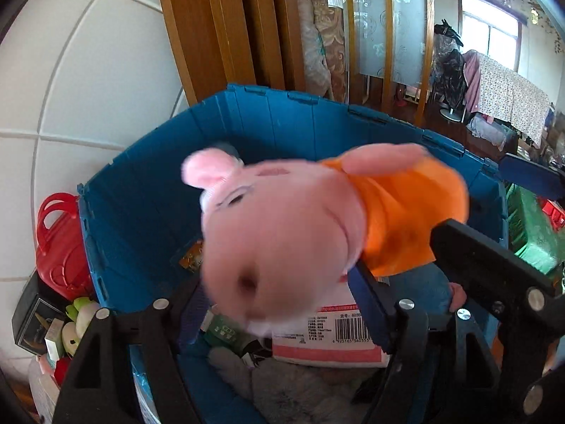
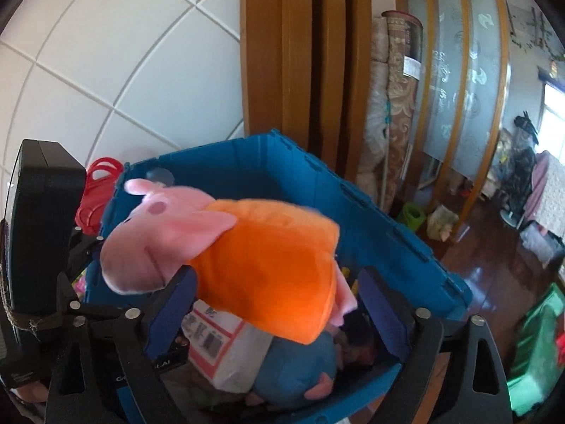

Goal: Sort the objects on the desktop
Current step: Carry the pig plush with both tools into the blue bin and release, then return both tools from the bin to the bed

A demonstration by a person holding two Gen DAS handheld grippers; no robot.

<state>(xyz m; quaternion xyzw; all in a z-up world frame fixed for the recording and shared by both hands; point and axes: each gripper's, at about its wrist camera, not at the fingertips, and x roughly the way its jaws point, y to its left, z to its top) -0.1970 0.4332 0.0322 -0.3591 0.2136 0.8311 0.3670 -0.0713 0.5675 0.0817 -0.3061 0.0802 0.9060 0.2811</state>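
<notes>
**Surroundings of the sorting area**

White tiled wall [image 2: 106, 53] with grey grout lines, at left. Brown wooden door frame [image 2: 300, 53] of vertical boards, beside the wall. Rolled patterned carpets [image 2: 388, 106] standing upright against the frame. Frosted glass partition [image 2: 455, 70] with curved wooden ribs, to the right of the carpets. Dark glossy wooden floor [image 2: 487, 275]. Bright window [image 1: 491, 31] in the far wall. Floral cloth [image 1: 508, 88] draped over a distant stand below the window. Green plastic object [image 2: 536, 346] at lower right, form unclear.
</notes>
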